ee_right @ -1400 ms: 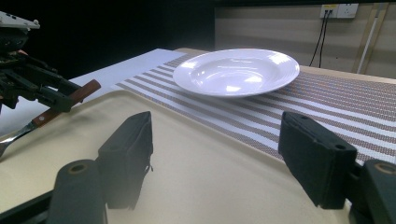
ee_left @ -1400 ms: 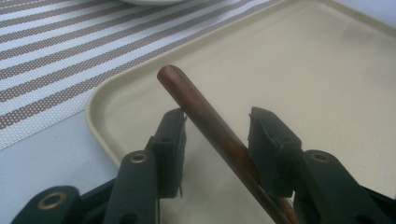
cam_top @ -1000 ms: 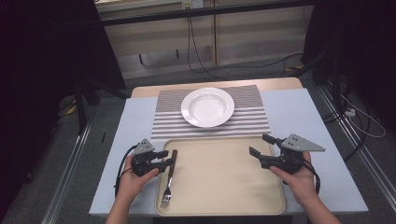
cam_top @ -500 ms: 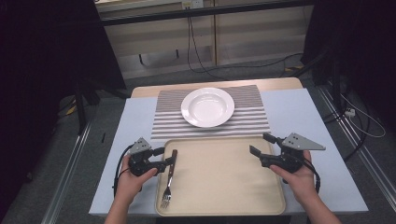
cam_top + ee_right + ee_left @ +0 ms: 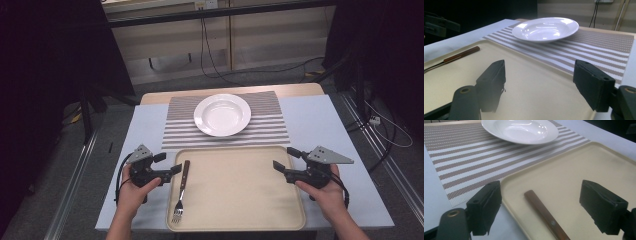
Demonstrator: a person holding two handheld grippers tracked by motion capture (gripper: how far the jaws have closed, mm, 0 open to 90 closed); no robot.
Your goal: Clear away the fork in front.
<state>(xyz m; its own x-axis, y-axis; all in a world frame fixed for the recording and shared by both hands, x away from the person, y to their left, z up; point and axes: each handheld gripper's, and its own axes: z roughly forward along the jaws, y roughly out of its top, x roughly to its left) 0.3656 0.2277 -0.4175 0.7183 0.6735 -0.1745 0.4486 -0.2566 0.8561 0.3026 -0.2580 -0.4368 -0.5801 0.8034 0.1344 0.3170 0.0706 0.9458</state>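
While the fork (image 5: 181,191) lies flat on the tray (image 5: 240,220), progress: placing looks done.
Fork place: along the tray's left edge, handle toward the plate (image 5: 222,114).
Left gripper (image 5: 170,170): jaws have just been opening, handle lying free between them.
Right gripper (image 5: 281,166): jaws open, empty, over the tray's right edge.
Left to do: draw back.

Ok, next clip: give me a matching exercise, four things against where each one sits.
Things:
1. fork
2. plate
3. left gripper
4. right gripper

Places:
A. on the striped placemat
B. at the tray's right edge
C. lying along the left side of the tray
D. just left of the fork's handle

Pairs: 1-C, 2-A, 3-D, 4-B
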